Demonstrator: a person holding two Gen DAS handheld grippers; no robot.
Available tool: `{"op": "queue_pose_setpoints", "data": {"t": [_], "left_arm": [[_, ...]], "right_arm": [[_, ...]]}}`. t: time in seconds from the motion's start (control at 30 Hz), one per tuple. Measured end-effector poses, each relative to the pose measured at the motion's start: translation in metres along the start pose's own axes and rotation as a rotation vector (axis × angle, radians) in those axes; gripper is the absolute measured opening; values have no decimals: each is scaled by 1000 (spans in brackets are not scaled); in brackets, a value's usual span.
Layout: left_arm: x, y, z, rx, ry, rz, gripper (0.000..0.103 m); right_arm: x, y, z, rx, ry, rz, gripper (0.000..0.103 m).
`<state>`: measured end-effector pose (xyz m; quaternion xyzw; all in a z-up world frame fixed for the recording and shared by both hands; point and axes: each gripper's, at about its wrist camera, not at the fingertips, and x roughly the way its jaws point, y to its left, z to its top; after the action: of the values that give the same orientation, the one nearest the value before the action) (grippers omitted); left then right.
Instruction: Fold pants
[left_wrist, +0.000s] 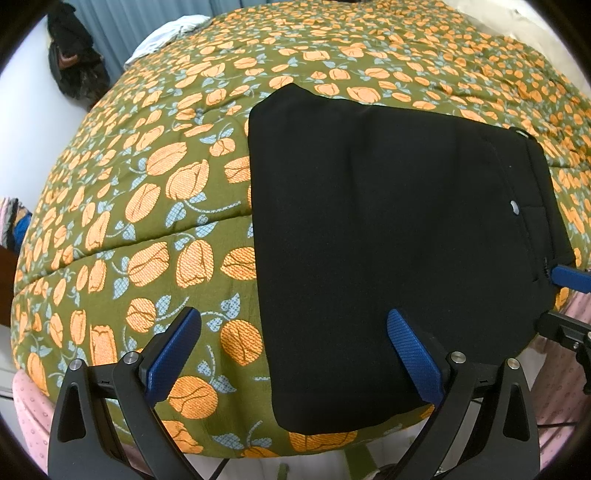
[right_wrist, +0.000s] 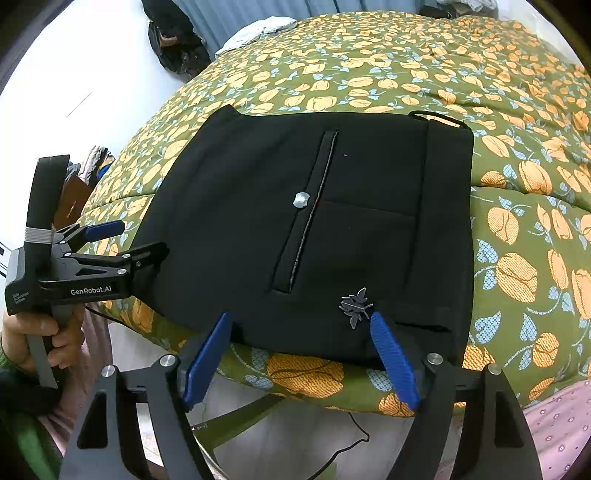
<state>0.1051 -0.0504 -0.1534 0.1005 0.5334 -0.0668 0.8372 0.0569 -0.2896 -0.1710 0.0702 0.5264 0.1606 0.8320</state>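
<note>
Black pants (left_wrist: 388, 221) lie folded into a flat, roughly square pack on the flowered quilt, near the bed's front edge. The right wrist view shows the pants (right_wrist: 295, 221) with a silver button (right_wrist: 301, 200) beside a pocket slit and a metal insect-shaped charm (right_wrist: 356, 306). My left gripper (left_wrist: 293, 314) is open over their left edge, one finger above the quilt and one above the cloth. It also shows at the far left as the left gripper (right_wrist: 142, 238). My right gripper (right_wrist: 300, 317) is open at the near edge, its pads apart from the cloth.
The green quilt (left_wrist: 147, 184) with orange flowers covers the bed and drops off close to both grippers. A pink sheet (right_wrist: 554, 424) hangs below it. A white cloth (left_wrist: 170, 33) lies at the far side, and a dark bag (left_wrist: 74, 62) stands against the wall. A person's hand (right_wrist: 40, 339) holds the left gripper's handle.
</note>
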Motion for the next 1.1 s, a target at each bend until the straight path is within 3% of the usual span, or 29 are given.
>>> {"op": "queue_pose_setpoints", "data": {"t": [1.1], "left_arm": [[2, 0, 0, 1, 0, 1, 102]], "right_arm": [[3, 6, 0, -19, 8, -1, 86]]}}
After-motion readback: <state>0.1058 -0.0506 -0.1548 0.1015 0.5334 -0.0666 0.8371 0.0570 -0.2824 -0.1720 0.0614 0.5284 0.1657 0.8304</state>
